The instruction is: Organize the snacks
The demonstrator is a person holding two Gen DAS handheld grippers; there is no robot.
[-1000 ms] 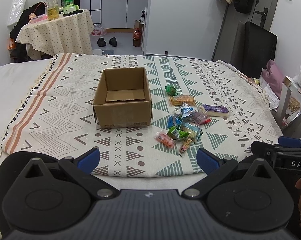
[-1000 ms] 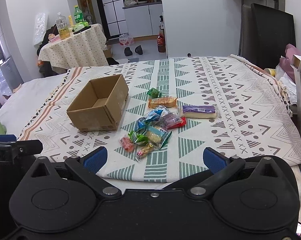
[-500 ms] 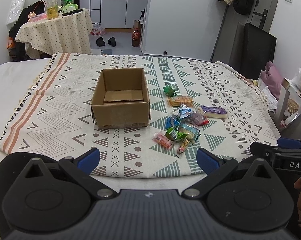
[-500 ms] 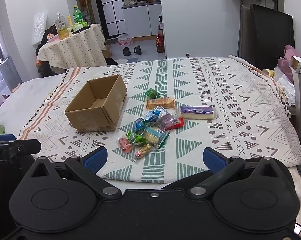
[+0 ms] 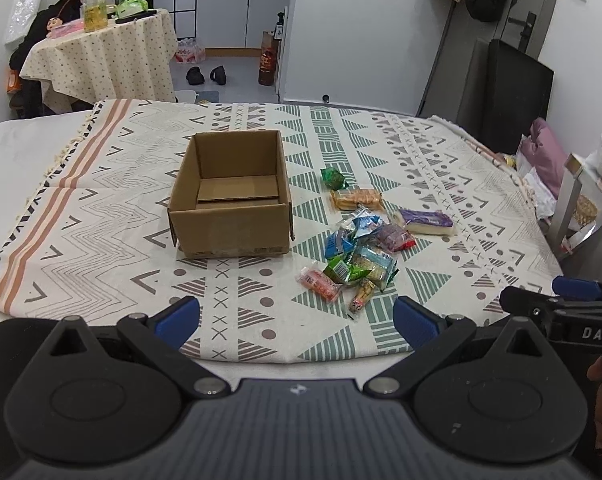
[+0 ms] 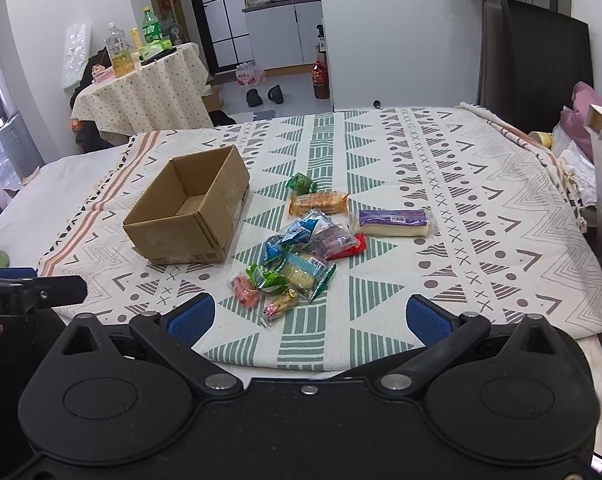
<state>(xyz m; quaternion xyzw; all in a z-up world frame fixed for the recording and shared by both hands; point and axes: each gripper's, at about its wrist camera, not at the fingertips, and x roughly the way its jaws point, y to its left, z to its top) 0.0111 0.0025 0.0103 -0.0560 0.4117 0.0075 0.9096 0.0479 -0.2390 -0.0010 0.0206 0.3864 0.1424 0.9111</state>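
An open, empty cardboard box (image 5: 229,236) (image 6: 177,240) stands on the patterned cloth (image 5: 101,208) (image 6: 481,208). To its right lies a loose pile of several small snack packets (image 5: 361,256) (image 6: 301,256). A purple packet (image 5: 425,222) (image 6: 393,222), an orange biscuit packet (image 5: 355,199) (image 6: 319,203) and a green wrapped sweet (image 5: 333,178) (image 6: 301,183) lie around the pile. My left gripper (image 5: 297,320) hovers open at the cloth's near edge, short of the snacks and holding nothing. My right gripper (image 6: 311,316) is likewise open and empty, just in front of the pile.
The cloth covers a bed with white sheet (image 5: 5,148) showing at the left. A round table with bottles (image 5: 101,40) (image 6: 141,80) stands at the back left. A black chair (image 5: 517,96) (image 6: 541,64) and a pink cushion (image 5: 545,148) are at the right.
Both views have drifted only slightly. The box and snacks lie where they were. Both grippers stay open and empty.
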